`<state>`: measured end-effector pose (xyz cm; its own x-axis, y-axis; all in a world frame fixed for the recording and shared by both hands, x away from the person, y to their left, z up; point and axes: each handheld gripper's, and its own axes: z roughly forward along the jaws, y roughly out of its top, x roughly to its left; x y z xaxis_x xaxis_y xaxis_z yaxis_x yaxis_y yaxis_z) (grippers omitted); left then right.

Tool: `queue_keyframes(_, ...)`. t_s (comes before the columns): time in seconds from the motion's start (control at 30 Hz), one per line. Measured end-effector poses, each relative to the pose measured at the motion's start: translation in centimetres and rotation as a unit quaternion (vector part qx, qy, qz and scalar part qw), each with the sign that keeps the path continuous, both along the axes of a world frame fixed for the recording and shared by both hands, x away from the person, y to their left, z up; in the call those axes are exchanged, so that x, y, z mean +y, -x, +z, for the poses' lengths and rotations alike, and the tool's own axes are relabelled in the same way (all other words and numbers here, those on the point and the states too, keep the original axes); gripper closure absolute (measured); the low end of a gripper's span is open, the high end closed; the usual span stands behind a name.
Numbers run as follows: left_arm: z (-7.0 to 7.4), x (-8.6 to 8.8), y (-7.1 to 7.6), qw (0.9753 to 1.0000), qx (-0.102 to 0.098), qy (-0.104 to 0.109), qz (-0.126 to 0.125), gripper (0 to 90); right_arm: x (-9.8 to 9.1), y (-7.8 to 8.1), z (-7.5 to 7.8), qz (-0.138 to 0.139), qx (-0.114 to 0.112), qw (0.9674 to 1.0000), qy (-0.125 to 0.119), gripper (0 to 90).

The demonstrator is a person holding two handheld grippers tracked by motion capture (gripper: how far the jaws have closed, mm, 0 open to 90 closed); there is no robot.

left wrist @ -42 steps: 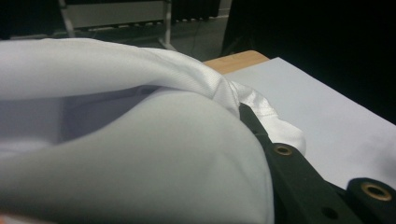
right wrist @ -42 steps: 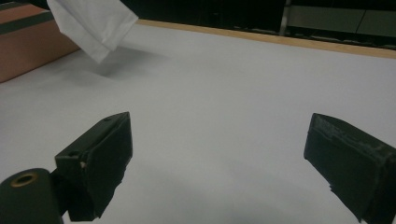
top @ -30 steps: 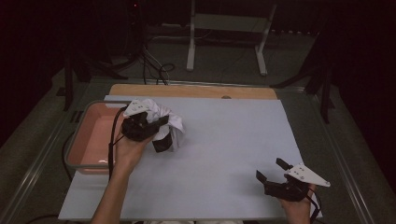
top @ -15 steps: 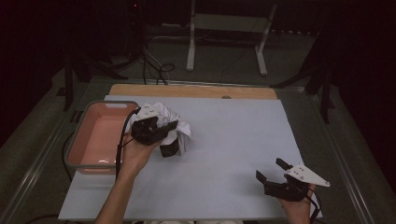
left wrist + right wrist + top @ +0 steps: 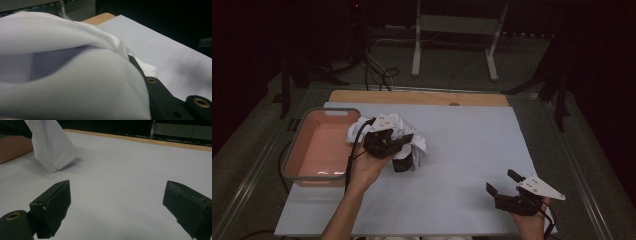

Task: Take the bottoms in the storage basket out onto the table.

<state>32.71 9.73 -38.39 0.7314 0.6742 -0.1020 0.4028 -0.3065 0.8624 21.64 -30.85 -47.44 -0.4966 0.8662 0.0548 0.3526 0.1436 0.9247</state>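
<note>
Left gripper (image 5: 404, 161), clenched on the white cloth (image 5: 398, 131), has carried it rightward from the pink tub (image 5: 319, 150) to centre-left over the mat (image 5: 472, 145); spreading looks next. Right gripper (image 5: 504, 184) waits, jaws apart, lower right.

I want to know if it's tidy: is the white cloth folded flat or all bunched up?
Bunched up. The white cloth hangs crumpled from the left gripper, above the white table sheet.

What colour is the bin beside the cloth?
Pink, with a grey rim; the bin shows best in the high view.
</note>
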Motion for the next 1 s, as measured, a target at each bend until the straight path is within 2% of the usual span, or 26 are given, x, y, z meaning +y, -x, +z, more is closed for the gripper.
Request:
queue_keyframes(0.53, -0.4, -2.5, 0.3, 0.9993, 0.006, 0.001, -0.037, 79.3, 0.0, 0.0, 0.0, 0.001, 0.001, 1.0, -0.002, 8.2)
queue_keyframes(1.0, -0.7, -3.6, 0.5, 0.9987, 0.007, 0.0, -0.05, 79.1, -0.1, 0.0, 0.0, 0.002, 0.001, 1.0, -0.002, 8.2)
